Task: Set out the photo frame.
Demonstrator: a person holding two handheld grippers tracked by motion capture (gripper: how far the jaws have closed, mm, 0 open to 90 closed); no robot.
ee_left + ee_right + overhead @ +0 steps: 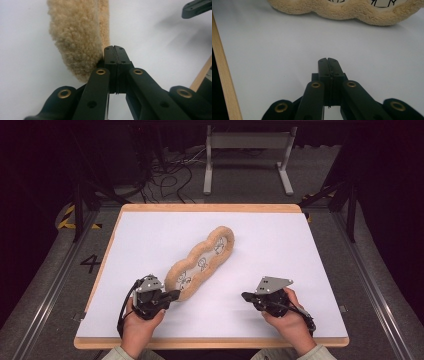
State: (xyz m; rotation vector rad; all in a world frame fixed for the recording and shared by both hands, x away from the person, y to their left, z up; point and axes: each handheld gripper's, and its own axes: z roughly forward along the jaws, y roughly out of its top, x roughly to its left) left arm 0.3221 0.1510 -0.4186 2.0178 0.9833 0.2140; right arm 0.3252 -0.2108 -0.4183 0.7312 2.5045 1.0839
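A long tan plush cushion (201,262) with lobed edges and small drawn figures on white patches lies diagonally across the white table top (280,250). My left gripper (175,294) is shut, its tips against the cushion's near end; in the left gripper view the closed tips (115,48) rest beside the fluffy edge (75,37), nothing between them. My right gripper (245,296) is shut too, lying on the bare table to the right of the cushion. In the right gripper view its closed tips (328,60) point toward the cushion's side (352,11), well short of it.
The table has a wooden rim (210,208). Beyond it a grey metal frame (247,155) and loose cables (170,177) lie on the dark floor. Bare white surface lies around the cushion on all sides.
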